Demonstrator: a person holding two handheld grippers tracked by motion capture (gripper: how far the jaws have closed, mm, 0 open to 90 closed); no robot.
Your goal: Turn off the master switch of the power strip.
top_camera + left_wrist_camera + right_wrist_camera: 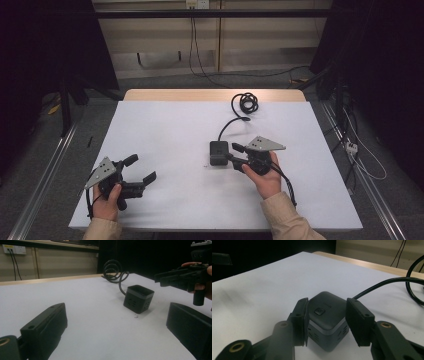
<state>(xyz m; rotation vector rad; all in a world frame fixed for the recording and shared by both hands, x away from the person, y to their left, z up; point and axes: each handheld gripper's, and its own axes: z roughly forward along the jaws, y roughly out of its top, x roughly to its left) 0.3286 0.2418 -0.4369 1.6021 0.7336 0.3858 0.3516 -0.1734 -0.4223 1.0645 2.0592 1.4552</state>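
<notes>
A dark grey cube-shaped power block [218, 152] stands on the white table top [165, 130], right of centre. It has a small button on its upper face [319, 311]. Its black cable [247, 102] runs toward the far edge and ends in a coil. My right gripper [233, 153] points left at the block, its jaws apart, the fingertips just short of the block's right side. In the right gripper view the block [327, 322] sits framed between the two jaws of my right gripper [327, 302]. My left gripper [142, 169] rests open near the front left, nothing between its jaws.
Beyond the white sheet a strip of wooden table edge [210, 95] is visible. Dark curtains flank both sides. More cables [360, 160] lie on the floor at the right. In the left gripper view the block [138, 298] and the right gripper [160, 278] lie ahead.
</notes>
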